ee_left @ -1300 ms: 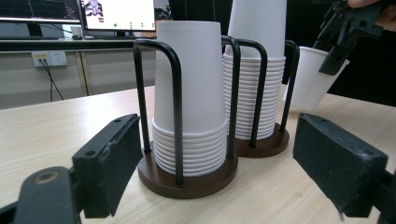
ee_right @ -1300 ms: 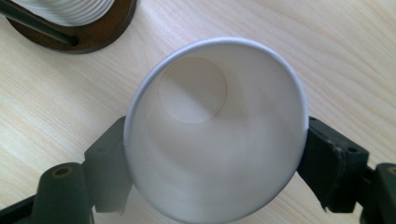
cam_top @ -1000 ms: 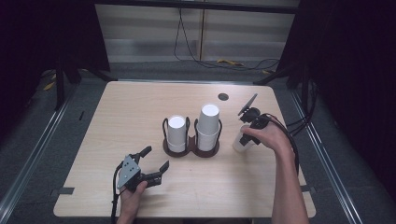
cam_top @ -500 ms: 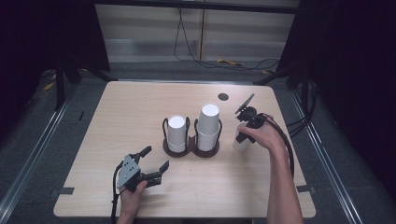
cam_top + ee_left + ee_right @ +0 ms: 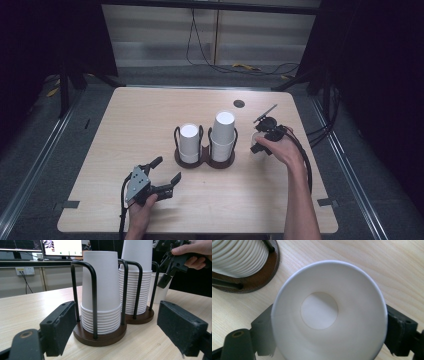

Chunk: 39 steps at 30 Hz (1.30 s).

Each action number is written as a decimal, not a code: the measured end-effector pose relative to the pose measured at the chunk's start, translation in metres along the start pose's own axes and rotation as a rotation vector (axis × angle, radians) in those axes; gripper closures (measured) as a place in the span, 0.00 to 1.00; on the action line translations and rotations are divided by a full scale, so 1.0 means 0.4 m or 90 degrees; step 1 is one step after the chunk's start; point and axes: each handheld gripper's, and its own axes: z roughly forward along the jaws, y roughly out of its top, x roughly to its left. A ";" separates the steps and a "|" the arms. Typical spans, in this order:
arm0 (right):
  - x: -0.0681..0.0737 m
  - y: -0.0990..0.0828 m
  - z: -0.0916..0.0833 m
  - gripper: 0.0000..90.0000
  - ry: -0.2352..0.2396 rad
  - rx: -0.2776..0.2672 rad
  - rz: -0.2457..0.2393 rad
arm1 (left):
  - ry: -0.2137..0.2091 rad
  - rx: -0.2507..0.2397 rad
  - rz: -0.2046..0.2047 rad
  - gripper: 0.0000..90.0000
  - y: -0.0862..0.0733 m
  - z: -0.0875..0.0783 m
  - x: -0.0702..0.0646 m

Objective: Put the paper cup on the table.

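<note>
We hold our right gripper (image 5: 258,144) right of centre in the high view, pointing down, with its fingers (image 5: 398,333) pressed against both sides of a single white paper cup (image 5: 329,315). In the right gripper view the cup opens toward the camera, so we look straight down into it to its round bottom, and black pads show at its left and right edges. In the high view this cup (image 5: 257,141) stands on the counter (image 5: 140,120) just right of the cup holder (image 5: 205,159), close to it but apart from its base. The left gripper view shows the cup (image 5: 160,291) upright on the wood behind the holder's far post, with the right gripper above it at the upper right of the frame.

The holder is a dark brown double base with black wire loops, sitting at the middle of the counter. Its left ring carries a shorter stack of upturned white cups (image 5: 189,142) and its right ring a taller stack (image 5: 223,134). In the left gripper view the shorter stack (image 5: 101,290) stands nearest, and the taller one (image 5: 137,277) behind it to the right.

Our left gripper (image 5: 162,176) rests low at the lower left of the high view, its fingers (image 5: 58,327) spread wide with nothing between them, aimed toward the holder. A small dark round spot (image 5: 239,103) lies on the counter near its far edge.
</note>
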 end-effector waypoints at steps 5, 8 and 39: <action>-0.003 -0.016 -0.001 0.17 0.005 -0.024 0.018 | 0.000 -0.001 -0.001 0.17 0.000 0.000 0.000; -0.002 -0.019 -0.004 0.17 0.004 -0.032 0.027 | 0.000 -0.001 -0.001 0.17 0.000 0.000 0.000; 0.022 -0.135 -0.024 0.15 -0.017 -0.165 0.146 | -0.002 0.001 0.000 0.17 0.000 0.001 0.001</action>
